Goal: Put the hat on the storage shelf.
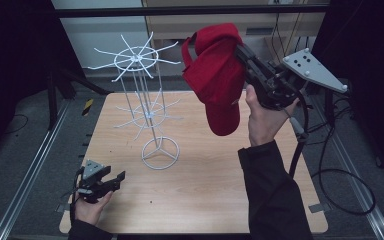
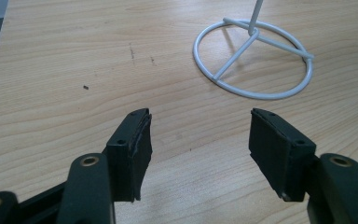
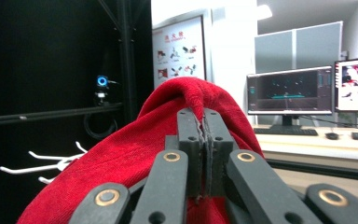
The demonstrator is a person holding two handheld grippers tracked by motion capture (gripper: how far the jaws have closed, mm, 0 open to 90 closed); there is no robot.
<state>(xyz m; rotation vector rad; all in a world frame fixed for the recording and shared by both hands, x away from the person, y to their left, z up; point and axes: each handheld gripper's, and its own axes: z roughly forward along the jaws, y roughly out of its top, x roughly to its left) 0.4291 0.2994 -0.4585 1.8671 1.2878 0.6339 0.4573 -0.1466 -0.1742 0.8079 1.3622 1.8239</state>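
Observation:
A red cap (image 1: 216,75) hangs in the air above the right half of the wooden table (image 1: 205,185), brim pointing down. My right gripper (image 1: 241,51) is shut on the cap's crown fabric; in the right gripper view the red cloth (image 3: 135,154) is pinched between the two black jaws. A white wire display stand (image 1: 145,100) with two tiers of radiating hooks rises left of the cap, its ring base (image 2: 254,58) on the table. My left gripper (image 1: 114,181) rests low near the table's front left, open and empty (image 2: 198,140), jaws facing the ring base.
Metal rails (image 1: 35,165) run along both sides of the table. A black cable (image 1: 330,180) loops on the floor at the right. Monitors on a desk (image 3: 307,93) and a black frame (image 3: 121,56) show behind the cap in the right gripper view.

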